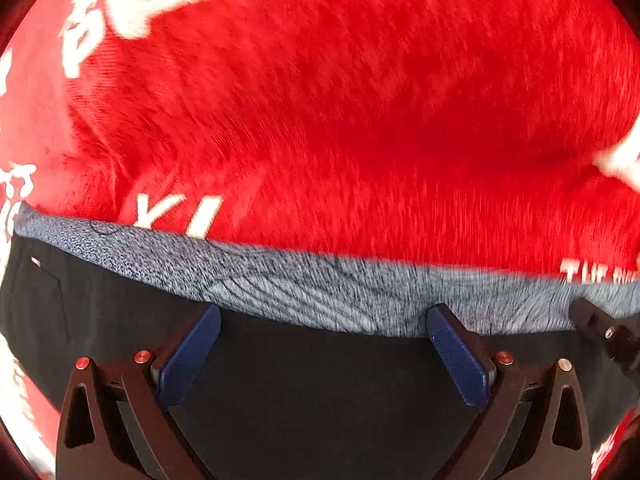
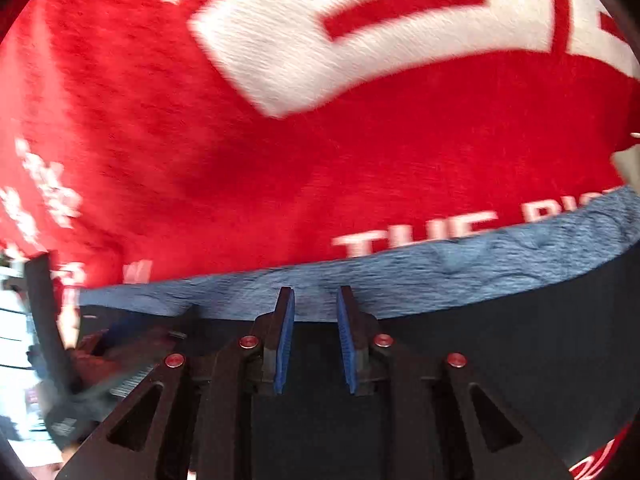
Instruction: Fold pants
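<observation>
Dark navy pants [image 1: 312, 392] with a heathered blue-grey waistband [image 1: 304, 292] lie on a red blanket [image 1: 340, 120]. My left gripper [image 1: 324, 320] is wide open, its blue pads [image 1: 188, 356] over the dark cloth just short of the waistband. In the right wrist view the same pants [image 2: 500, 344] and waistband [image 2: 420, 272] show. My right gripper [image 2: 314, 300] has its jaws narrowed to a small gap, tips at the waistband edge; I cannot see cloth between them. The right gripper's tip also shows in the left wrist view [image 1: 600, 328].
The red fleece blanket with white lettering [image 2: 360, 40] covers the whole surface beyond the waistband. A dark upright object [image 2: 44, 312] and a bright blurred room stand at the far left of the right wrist view.
</observation>
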